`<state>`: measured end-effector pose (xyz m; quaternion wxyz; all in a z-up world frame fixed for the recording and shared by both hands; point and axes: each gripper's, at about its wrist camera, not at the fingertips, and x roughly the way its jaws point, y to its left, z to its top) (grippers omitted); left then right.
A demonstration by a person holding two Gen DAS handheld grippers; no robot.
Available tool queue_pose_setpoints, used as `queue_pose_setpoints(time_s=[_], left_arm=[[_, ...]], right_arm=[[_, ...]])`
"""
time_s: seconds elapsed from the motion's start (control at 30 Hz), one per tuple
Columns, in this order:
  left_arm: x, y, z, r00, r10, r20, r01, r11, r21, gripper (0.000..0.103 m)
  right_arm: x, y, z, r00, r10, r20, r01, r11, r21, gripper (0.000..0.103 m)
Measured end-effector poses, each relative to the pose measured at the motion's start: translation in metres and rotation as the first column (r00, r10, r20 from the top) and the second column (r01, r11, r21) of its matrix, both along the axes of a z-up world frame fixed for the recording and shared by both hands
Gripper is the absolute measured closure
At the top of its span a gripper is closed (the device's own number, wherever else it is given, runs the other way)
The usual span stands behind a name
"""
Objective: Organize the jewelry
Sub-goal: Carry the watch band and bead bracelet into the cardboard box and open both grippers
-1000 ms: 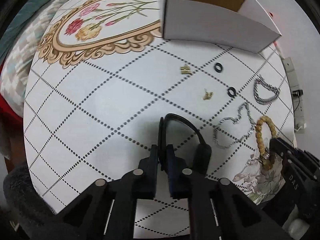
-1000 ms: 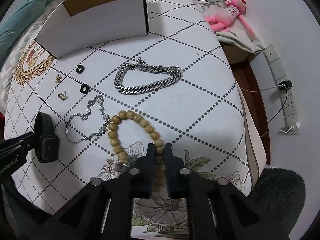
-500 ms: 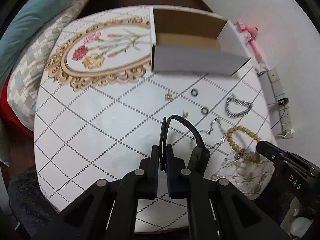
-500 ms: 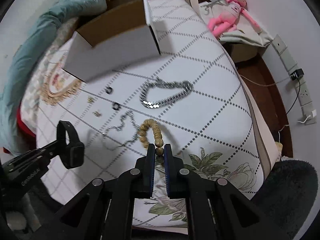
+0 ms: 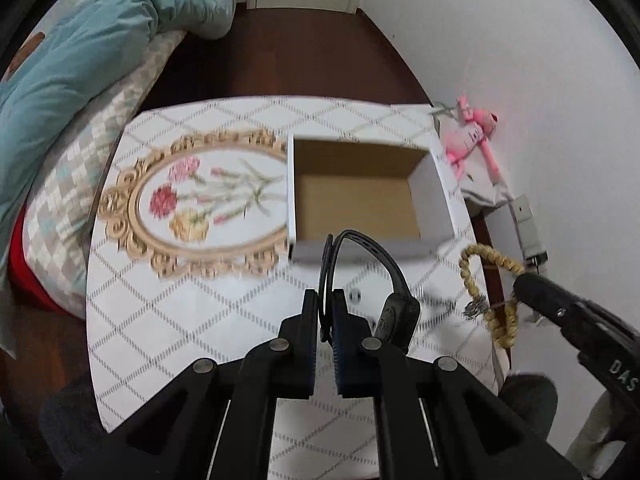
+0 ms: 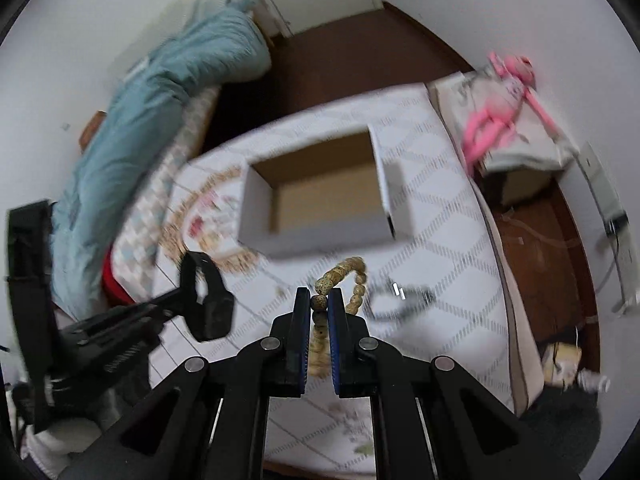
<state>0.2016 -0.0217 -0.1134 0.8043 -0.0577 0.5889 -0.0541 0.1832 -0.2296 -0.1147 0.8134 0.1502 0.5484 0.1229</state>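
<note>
My left gripper [image 5: 326, 300] is shut on the strap of a black wristband [image 5: 394, 304], which hangs above the table in front of an open white cardboard box [image 5: 360, 196]. In the right wrist view the same wristband [image 6: 206, 300] hangs at the left. My right gripper [image 6: 319, 300] is shut on a string of tan wooden beads [image 6: 352, 276], lifted off the table; the beads [image 5: 486, 280] also dangle at the right of the left wrist view. The box [image 6: 320, 196] is open and shows a bare brown floor.
The table [image 5: 168, 320] has a white diamond-pattern cloth with a gold floral oval [image 5: 196, 204]. A silver chain [image 6: 400, 300] lies blurred on it. A teal quilt [image 5: 88, 60] lies on the bed at left. A pink plush toy [image 5: 472, 140] sits right of the box.
Both grippers have risen well above the table, carrying the wristband and the beads clear of it. The box, seen earlier from its side, now shows its open inside.
</note>
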Motion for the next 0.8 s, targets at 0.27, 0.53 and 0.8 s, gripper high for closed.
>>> queue_pose_setpoints(time_s=[0.27, 0.53, 0.8], left_arm=[[0.073, 0.003, -0.013, 0.999, 0.01, -0.037, -0.011, 1.0, -0.003, 0.099], [0.117, -0.001, -0.037, 0.992, 0.015, -0.122, -0.014, 1.0, 0.015, 0.084], [0.11, 0.003, -0.038, 0.999, 0.034, -0.026, -0.031, 0.996, 0.084, 0.018]], right_arm=[[0.088, 0.026, -0.003, 0.999, 0.045, 0.01, -0.045, 0.999, -0.03, 0.094], [0.139, 0.036, -0.041, 0.997, 0.058, -0.057, -0.061, 0.997, -0.05, 0.094], [0.149, 0.02, -0.08, 0.987, 0.028, -0.155, -0.046, 0.993, -0.113, 0.074]])
